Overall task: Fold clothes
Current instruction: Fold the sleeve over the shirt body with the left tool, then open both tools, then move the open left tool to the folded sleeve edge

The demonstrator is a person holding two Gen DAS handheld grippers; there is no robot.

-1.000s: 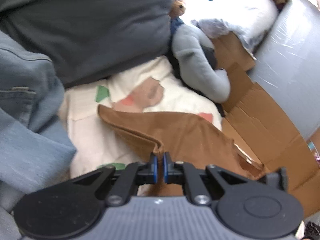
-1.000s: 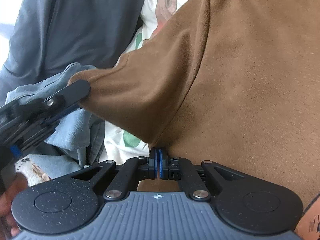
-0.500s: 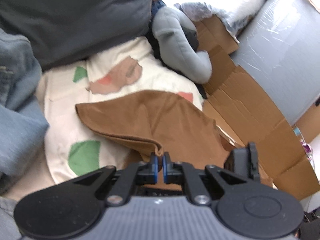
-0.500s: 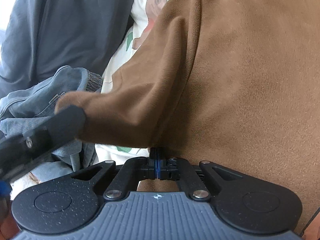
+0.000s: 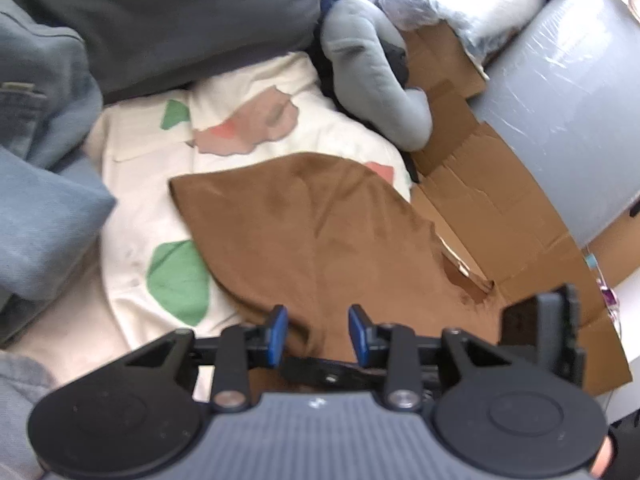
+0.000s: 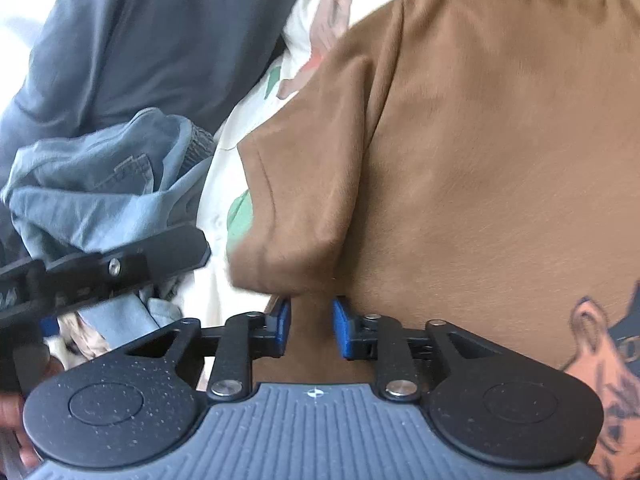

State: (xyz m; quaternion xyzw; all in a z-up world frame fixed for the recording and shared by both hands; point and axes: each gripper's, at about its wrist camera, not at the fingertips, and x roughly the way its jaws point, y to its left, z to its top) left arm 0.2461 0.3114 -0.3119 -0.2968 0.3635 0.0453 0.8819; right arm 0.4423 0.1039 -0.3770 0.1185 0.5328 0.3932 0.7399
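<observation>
both grippers are open now: the left gripper (image 5: 318, 334) has its blue pads spread over the near edge of the brown t-shirt (image 5: 320, 232), gripping nothing. the right gripper (image 6: 310, 328) gapes too, brown cloth between its jaws but unpinched. the shirt lies on a cream patterned sheet (image 5: 140, 208) (green and pink blotches), blue jeans (image 6: 100, 184) heaped just beside it.

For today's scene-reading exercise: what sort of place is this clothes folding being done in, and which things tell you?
Probably a bedroom or a cluttered home room: the brown garment lies on a patterned cream sheet, with a grey plush toy and flattened cardboard beside it.
</observation>
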